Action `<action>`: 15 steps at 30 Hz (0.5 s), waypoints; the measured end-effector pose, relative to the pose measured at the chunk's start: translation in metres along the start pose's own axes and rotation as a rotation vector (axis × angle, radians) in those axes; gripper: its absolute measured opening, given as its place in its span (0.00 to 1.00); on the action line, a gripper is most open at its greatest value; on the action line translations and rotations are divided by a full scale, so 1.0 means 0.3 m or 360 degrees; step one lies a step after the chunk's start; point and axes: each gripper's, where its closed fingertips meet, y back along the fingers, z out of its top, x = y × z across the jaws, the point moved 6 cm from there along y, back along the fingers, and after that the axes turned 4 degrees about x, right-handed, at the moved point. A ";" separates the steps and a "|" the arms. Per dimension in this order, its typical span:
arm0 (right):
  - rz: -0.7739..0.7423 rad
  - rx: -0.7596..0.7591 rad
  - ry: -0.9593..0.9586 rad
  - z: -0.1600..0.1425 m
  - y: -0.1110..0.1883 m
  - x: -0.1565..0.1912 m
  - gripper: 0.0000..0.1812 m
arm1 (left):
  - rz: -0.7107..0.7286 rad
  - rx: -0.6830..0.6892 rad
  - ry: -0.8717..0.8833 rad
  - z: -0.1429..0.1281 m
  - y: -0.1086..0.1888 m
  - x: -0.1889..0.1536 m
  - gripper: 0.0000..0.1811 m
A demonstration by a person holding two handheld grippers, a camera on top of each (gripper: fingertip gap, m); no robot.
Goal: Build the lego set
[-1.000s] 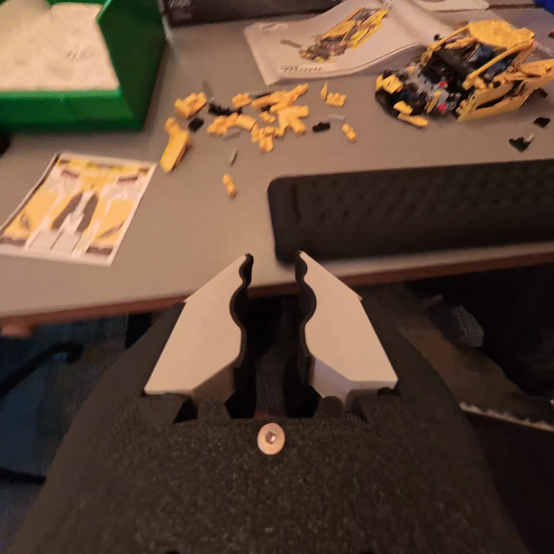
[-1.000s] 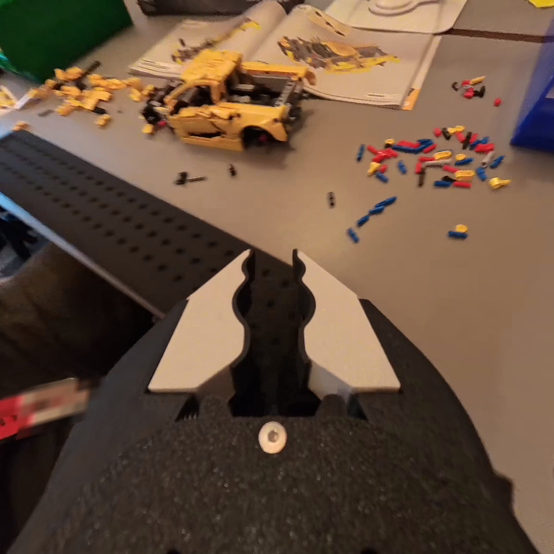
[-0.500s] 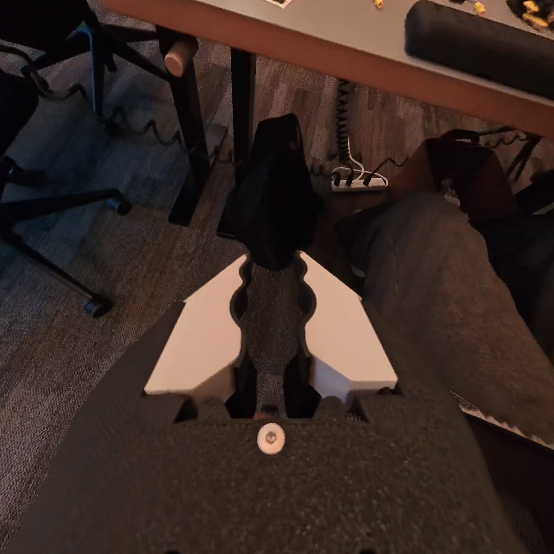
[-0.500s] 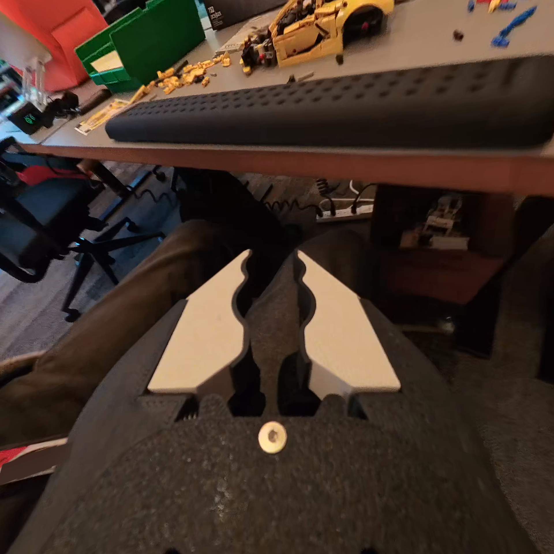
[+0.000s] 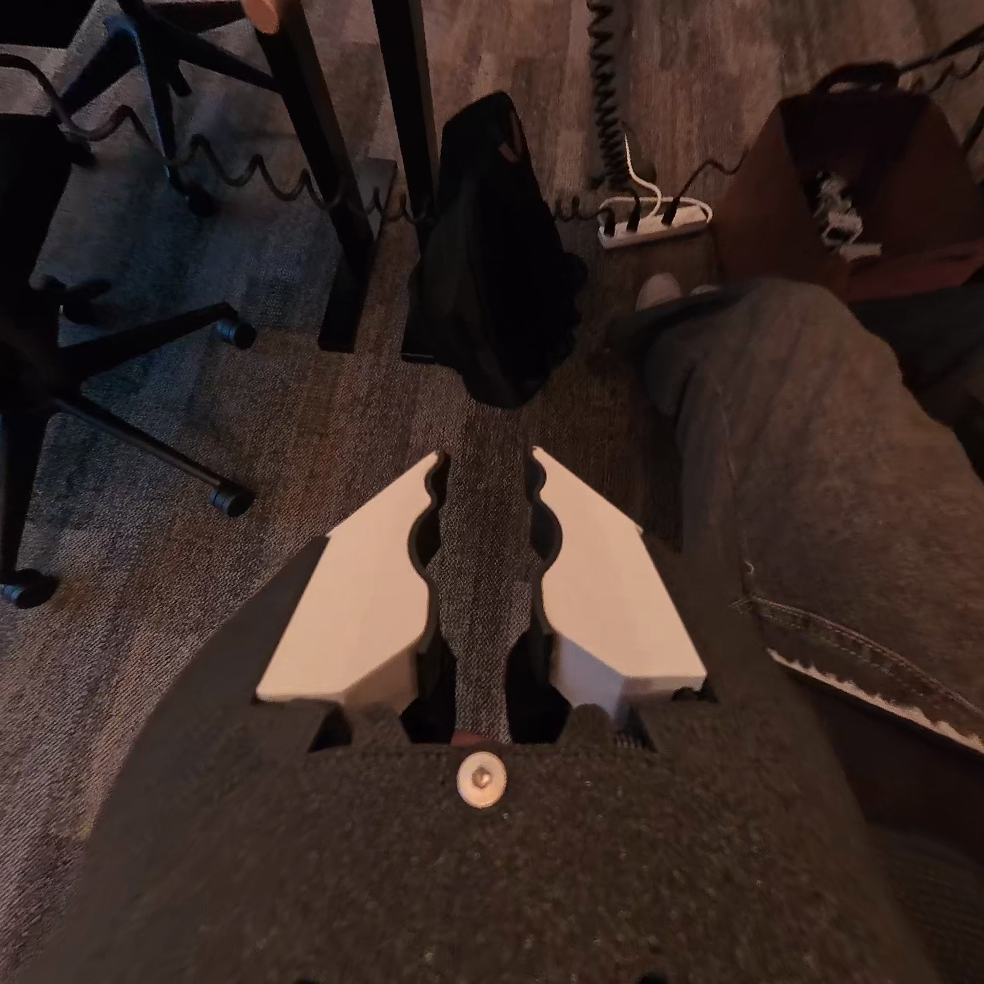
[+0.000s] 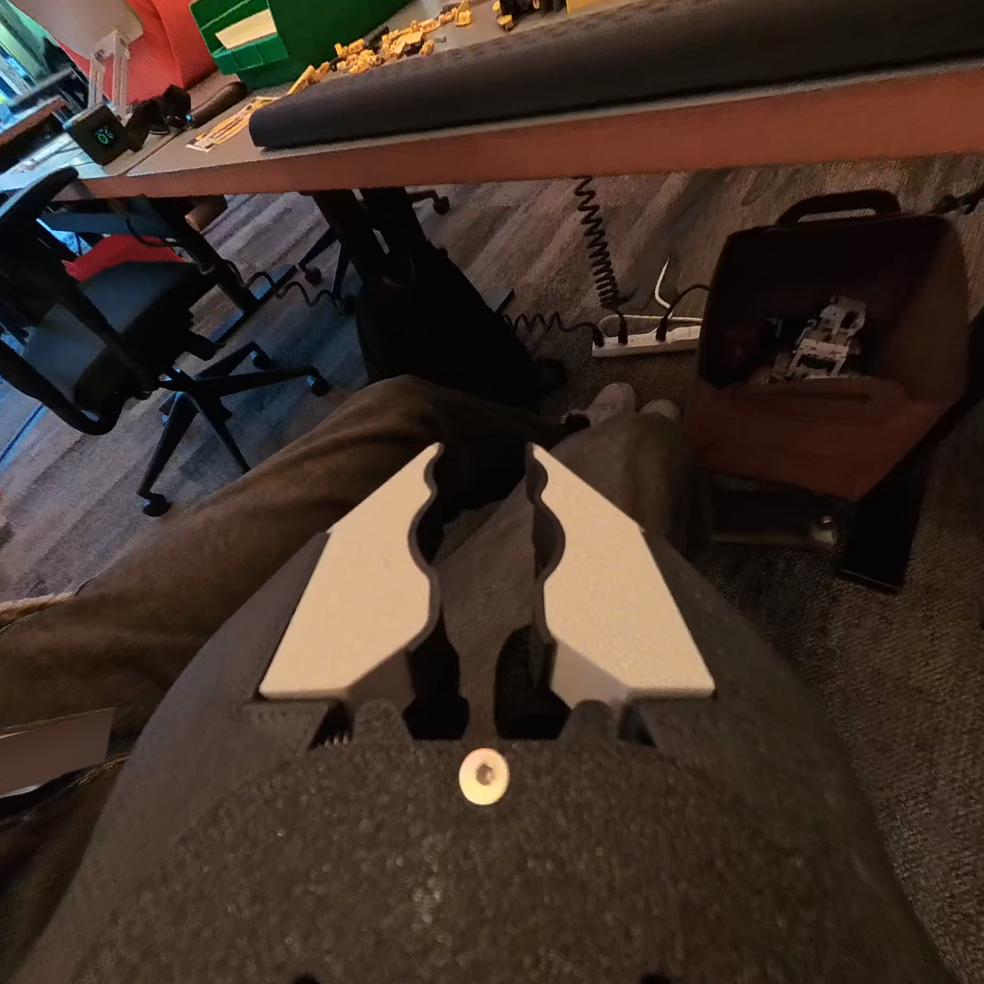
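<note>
My left gripper [image 5: 485, 458] is open and empty, held below the table and pointing down at the carpet. My right gripper [image 6: 485, 452] is open and empty above a person's legs [image 6: 298, 495]. In the right wrist view, loose yellow lego pieces [image 6: 372, 50] lie on the table top [image 6: 585, 146] far above and ahead, behind a long black wrist rest [image 6: 559, 80]. The yellow lego car is out of both views.
Under the table are black table legs [image 5: 330, 175], a black bag [image 5: 490, 255], coiled cables, a white power strip [image 5: 655, 221] and a brown case [image 6: 830, 346]. An office chair [image 6: 106, 330] stands at left. A green box [image 6: 277, 32] sits on the table. A trouser leg [image 5: 825, 479] fills the right. The grippers' ends are close to 55 centimeters from one another.
Both grippers dropped from above the table to below its edge. The left view swung from the table top to the floor; the right now looks over the person's legs.
</note>
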 end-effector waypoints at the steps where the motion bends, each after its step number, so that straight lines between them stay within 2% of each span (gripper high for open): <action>1: 0.0004 0.0004 -0.0003 -0.008 0.006 -0.001 0.15 | 0.0003 0.0012 -0.0027 -0.002 -0.001 -0.011 0.16; 9: -0.0020 0.0034 0.0069 -0.030 0.024 0.005 0.15 | -0.0017 0.0031 -0.0200 -0.001 -0.011 -0.081 0.16; 15: -0.0018 0.0044 0.0075 -0.029 0.019 0.013 0.15 | -0.0061 0.0064 -0.0148 -0.013 -0.021 -0.071 0.16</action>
